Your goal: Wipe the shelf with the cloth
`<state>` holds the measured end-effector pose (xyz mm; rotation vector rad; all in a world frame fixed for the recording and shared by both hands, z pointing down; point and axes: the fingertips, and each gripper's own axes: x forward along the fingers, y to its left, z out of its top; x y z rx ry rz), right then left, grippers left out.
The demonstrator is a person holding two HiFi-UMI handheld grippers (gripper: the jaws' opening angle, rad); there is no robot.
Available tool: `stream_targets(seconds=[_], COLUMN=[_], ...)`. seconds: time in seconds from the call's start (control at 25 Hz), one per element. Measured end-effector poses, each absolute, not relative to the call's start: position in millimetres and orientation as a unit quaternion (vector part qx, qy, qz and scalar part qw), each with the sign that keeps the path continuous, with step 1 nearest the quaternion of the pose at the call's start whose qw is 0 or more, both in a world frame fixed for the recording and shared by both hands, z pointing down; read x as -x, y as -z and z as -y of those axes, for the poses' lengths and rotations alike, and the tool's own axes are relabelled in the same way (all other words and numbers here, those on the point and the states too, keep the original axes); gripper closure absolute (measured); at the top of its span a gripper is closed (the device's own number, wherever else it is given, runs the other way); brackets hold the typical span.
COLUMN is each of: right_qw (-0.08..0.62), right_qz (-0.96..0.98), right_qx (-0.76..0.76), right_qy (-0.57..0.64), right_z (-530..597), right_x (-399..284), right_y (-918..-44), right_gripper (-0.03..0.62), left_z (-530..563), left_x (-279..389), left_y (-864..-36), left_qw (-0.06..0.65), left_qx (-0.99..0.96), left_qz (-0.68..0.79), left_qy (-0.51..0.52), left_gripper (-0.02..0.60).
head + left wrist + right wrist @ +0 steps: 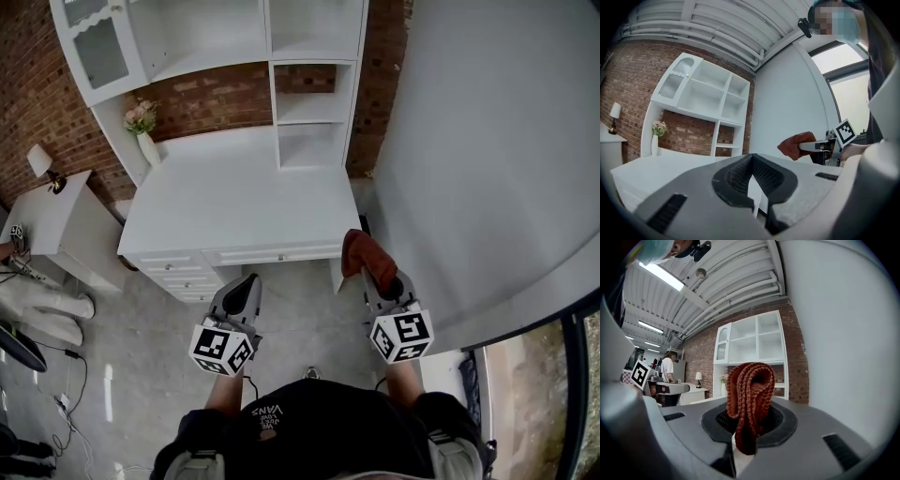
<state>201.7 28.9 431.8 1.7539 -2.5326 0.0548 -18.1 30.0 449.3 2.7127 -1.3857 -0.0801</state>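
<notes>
Pinching a rust-red cloth (749, 404) in the right gripper (380, 284), just off the white desk's (234, 202) front corner, apart from the smooth white shelf (314, 103). Shows chunky ribbed knit, folded into a soft upright loop. Holds the left gripper (246, 283) pressed together, empty.

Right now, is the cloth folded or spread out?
Folded: the cloth stands doubled over in a bunch, clamped by the right gripper.
</notes>
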Motion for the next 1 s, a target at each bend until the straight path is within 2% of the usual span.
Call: stream_targets(seconds=[0.32,0.6,1.0], right_qw=[0.042,0.049,0.041], right_qz=[0.831,0.83,0.815], right_qx=[-0.555,-0.554,-0.578], right_qy=[-0.027,-0.037,-0.006], right_z=[32,86,201], right_x=[-221,-203,-165], right_y=[-444,-461,-429], right_gripper=[0.528,0.528,0.528], left_z=[18,67,187], left_x=[-5,14,43], left_y=[-462,-482,-467], left_qw=[0.063,0.079,0.071], left_qx=[-0.885,-0.883,-0.906], left_qz=[0.461,0.463,0.416], left_qy=[0.022,0.017,0.019], left_gripper=[0.577,0.577,0.577])
